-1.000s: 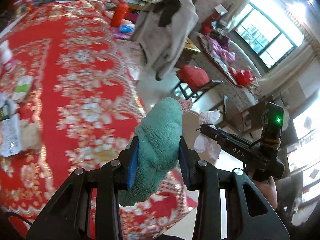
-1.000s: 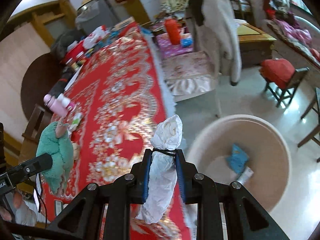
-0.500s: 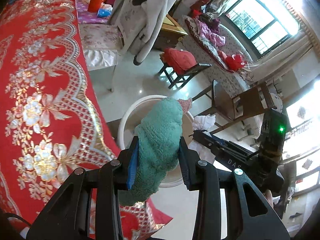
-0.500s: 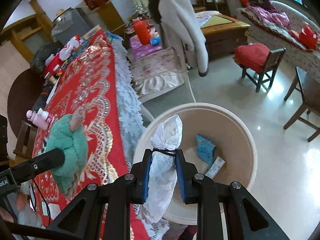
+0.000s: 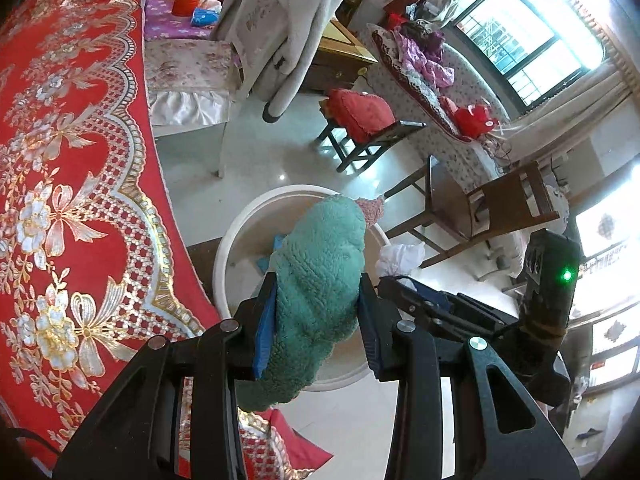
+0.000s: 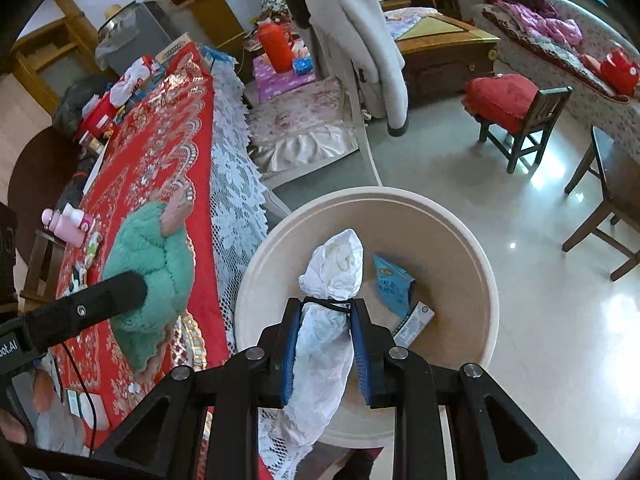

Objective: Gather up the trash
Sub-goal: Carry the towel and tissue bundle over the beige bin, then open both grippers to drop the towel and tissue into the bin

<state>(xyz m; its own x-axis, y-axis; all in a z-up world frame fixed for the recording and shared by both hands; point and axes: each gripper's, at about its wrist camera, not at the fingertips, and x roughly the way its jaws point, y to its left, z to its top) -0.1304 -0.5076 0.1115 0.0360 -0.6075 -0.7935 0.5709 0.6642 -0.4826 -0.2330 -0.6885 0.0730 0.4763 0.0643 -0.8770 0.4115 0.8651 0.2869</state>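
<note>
Left gripper (image 5: 316, 316): jaws clamped on a green cloth (image 5: 316, 292), blue pads pressing its sides; cloth stands up past the fingertips, a pink bit at its top, its lower end hanging below the pads.
Right gripper (image 6: 326, 344): jaws closed tight on a white wad (image 6: 328, 320) of crumpled paper or plastic, a black band around it at the fingertips; wad sticks out above and hangs below the pads.
Bin (image 6: 476, 256): round, beige, on the floor beside the table; seen under both held items.
In bin: blue packet (image 6: 390, 282) and a small carton (image 6: 416, 320) on the bottom.
Table: red cloth (image 5: 60, 200) with gold flowers, white lace (image 6: 232, 200) hanging at its edge next to the bin.
Further out: chair with a grey coat (image 6: 360, 24); stool with a red cushion (image 6: 504, 100).
</note>
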